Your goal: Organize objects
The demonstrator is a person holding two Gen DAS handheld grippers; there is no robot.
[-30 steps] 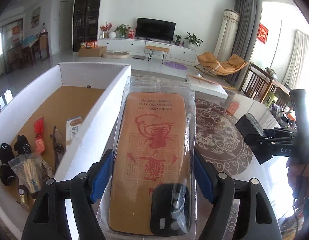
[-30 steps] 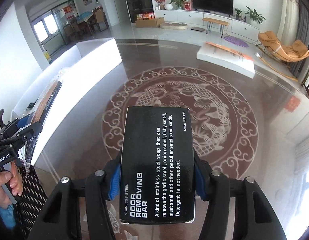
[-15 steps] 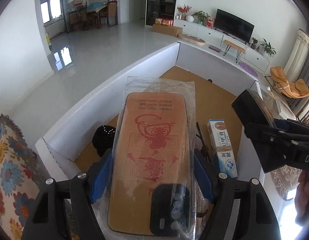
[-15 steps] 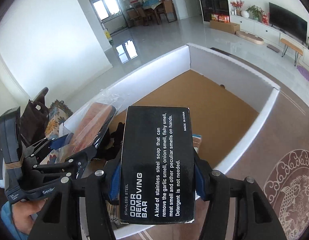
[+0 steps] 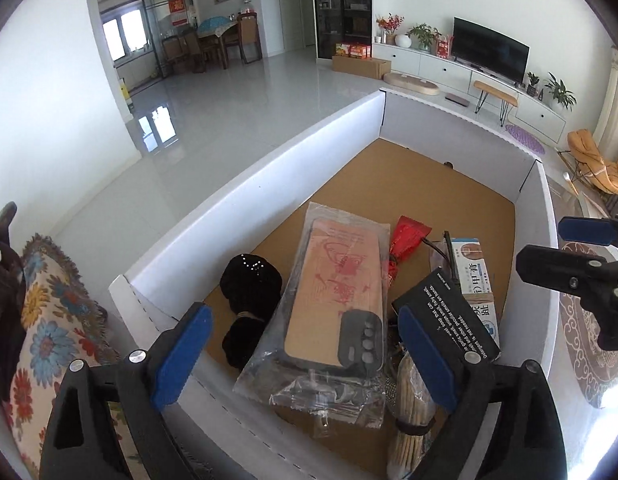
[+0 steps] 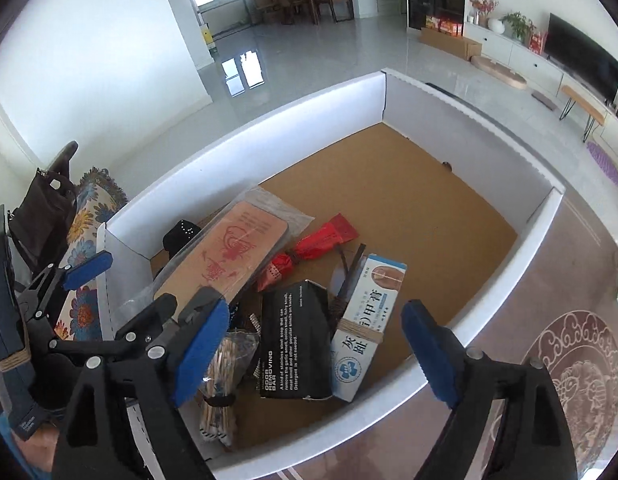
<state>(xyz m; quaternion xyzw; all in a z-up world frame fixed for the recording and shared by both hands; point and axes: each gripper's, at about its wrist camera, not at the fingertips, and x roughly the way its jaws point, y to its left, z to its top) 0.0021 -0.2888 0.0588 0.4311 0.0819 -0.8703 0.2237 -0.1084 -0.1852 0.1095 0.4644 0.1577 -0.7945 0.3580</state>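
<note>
Left wrist view: the left tool hangs with its jaws apart over the near end of the box. The bagged case lies inside on the pile, free of it.

Right wrist view: the right tool is spread wide too; the black carton rests near the near wall, beside the ointment box. Release looks finished; next, lift clear and fetch another item.

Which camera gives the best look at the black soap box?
The right wrist view: the black box lies in the white carton with its printed face fully readable. The left wrist view shows the black box partly hidden behind a blue finger pad.
</note>
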